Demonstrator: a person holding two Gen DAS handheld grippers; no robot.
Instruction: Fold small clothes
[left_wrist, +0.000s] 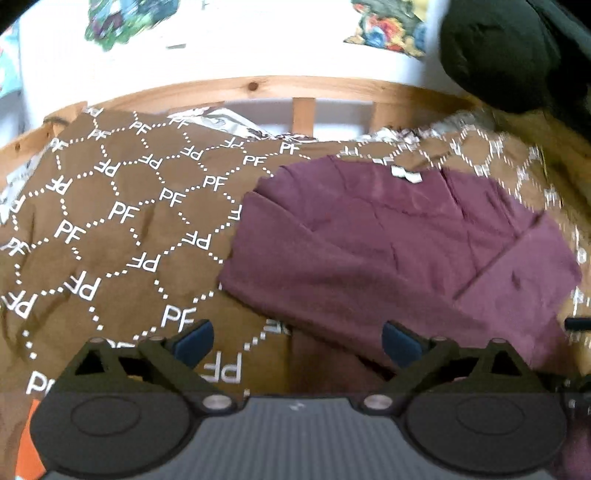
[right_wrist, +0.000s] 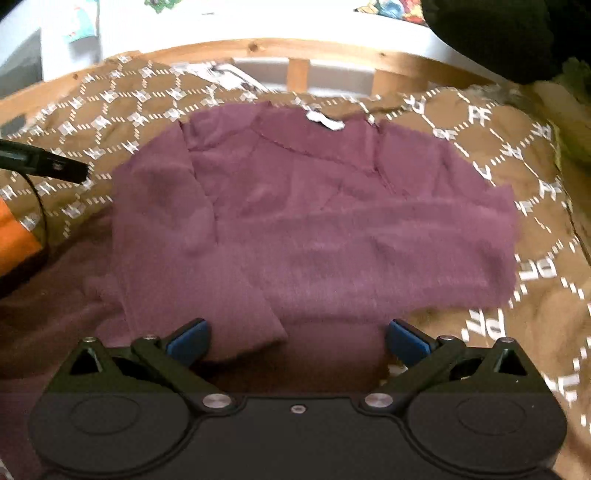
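Observation:
A small maroon top (right_wrist: 314, 221) lies flat on a brown bedspread (right_wrist: 517, 177) printed with white "PF" letters, its white neck label (right_wrist: 325, 120) at the far side and one sleeve folded in on the left. In the left wrist view the top (left_wrist: 388, 251) lies to the right. My right gripper (right_wrist: 297, 343) is open and empty just above the top's near hem. My left gripper (left_wrist: 297, 345) is open and empty, over the bedspread (left_wrist: 110, 229) at the top's left edge. The left gripper's tip (right_wrist: 48, 162) shows at the left of the right wrist view.
A wooden bed rail (left_wrist: 258, 88) with slats runs along the far side, white wall behind. A dark bulky object (left_wrist: 517, 55) hangs at the upper right. Crumpled patterned cloth (left_wrist: 221, 120) sits by the rail. An orange part (right_wrist: 14, 236) shows at the left.

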